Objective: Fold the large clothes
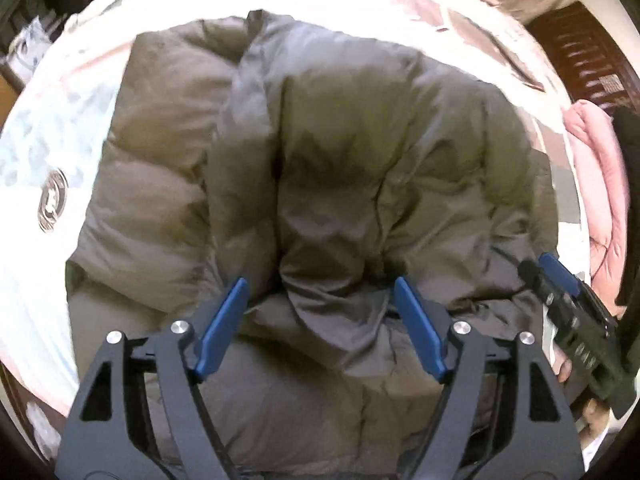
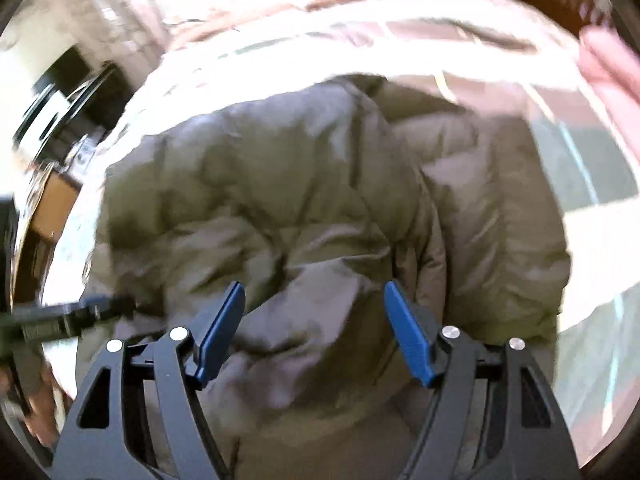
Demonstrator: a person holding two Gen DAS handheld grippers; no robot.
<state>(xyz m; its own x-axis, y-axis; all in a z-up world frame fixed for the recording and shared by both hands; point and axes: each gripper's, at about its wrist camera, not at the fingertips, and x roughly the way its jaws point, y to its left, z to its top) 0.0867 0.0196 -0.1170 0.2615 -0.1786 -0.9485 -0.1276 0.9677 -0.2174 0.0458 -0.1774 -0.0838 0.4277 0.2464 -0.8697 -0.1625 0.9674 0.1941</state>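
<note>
Material: olive-brown quilted shell, smooth and faintly shiny; you are handling a puffer jacket (image 1: pixel 320 168) with thick padded channels.
Bedding, left: a pale, light-washed bedsheet (image 1: pixel 52 128) with a round printed emblem (image 1: pixel 52 202) lies under and beside the jacket.
Position: the jacket lies spread on the bed, one padded panel already turned over the middle so a long ridge runs away from you.
Left gripper (image 1: pixel 320 326): jaws wide apart, nothing between them, poised just over a bunched fold at the near edge.
Right gripper (image 2: pixel 314 330): jaws likewise wide and empty, above crumpled fabric on the near side; this view is blurred.
Handling: judge it light for its bulk, soft, springy and slippery; it will likely puff back open after you press it.
Hold: pinch a seam or hem edge, not a fat channel, which may slide out.
Far right: a pink quilt (image 1: pixel 596 184) lies bunched beside the jacket.
</note>
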